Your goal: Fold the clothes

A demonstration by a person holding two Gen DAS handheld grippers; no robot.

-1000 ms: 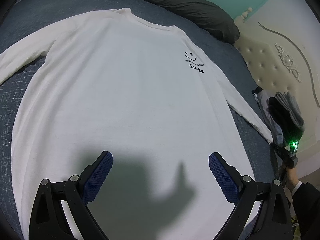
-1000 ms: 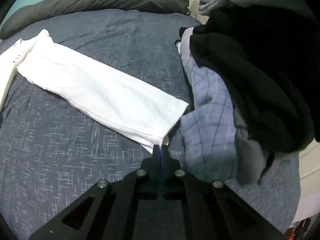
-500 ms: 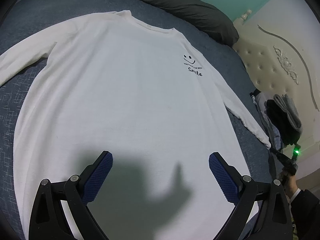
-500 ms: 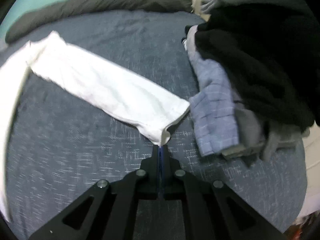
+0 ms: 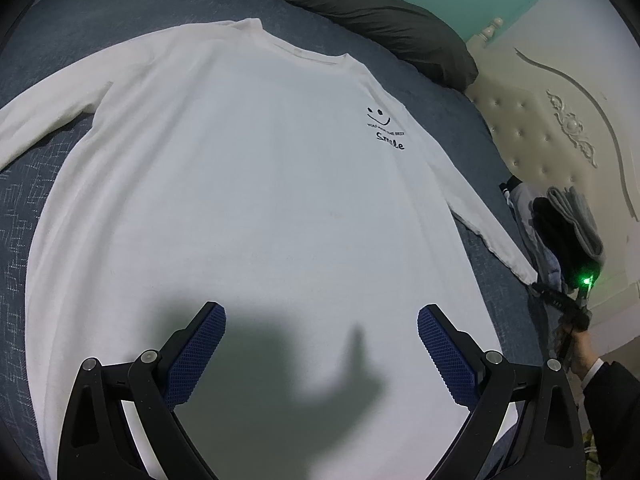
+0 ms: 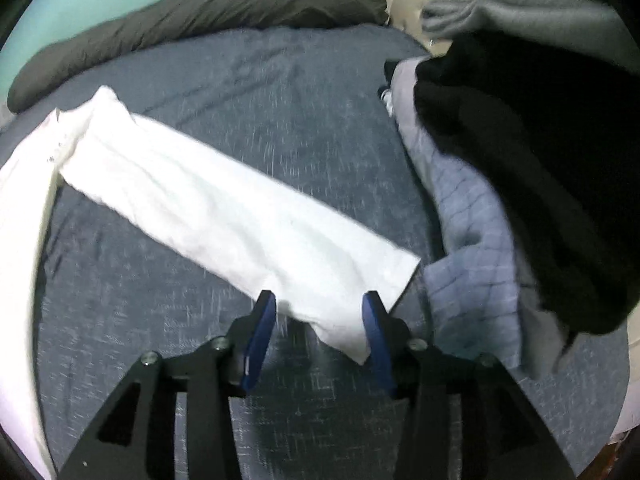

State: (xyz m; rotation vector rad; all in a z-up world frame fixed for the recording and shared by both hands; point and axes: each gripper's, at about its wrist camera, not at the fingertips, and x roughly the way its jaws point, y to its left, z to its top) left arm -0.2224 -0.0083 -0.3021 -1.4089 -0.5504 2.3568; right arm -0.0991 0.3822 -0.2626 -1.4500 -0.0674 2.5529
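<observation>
A white long-sleeved shirt [image 5: 248, 184] with a small black smile print [image 5: 386, 128] lies flat, front up, on the blue bed. My left gripper [image 5: 322, 322] hovers open above its lower hem, holding nothing. In the right wrist view the shirt's right sleeve [image 6: 224, 208] stretches across the bedspread. My right gripper [image 6: 318, 308] stands open with the sleeve cuff [image 6: 360, 300] lying between its blue pads, released. The right gripper also shows at the far right of the left wrist view, held by a hand [image 5: 576, 340].
A heap of other clothes [image 6: 520, 168], black, grey and checked blue, lies just right of the cuff. A dark pillow [image 5: 360, 4] runs along the bed's far edge. A padded cream headboard [image 5: 560, 128] stands at the right. Blue bedspread [image 6: 280, 92] surrounds the shirt.
My right gripper was shut on the corner of the sleeve cuff; it has opened and the cuff now lies loose between its fingers. The left gripper has stayed put.
</observation>
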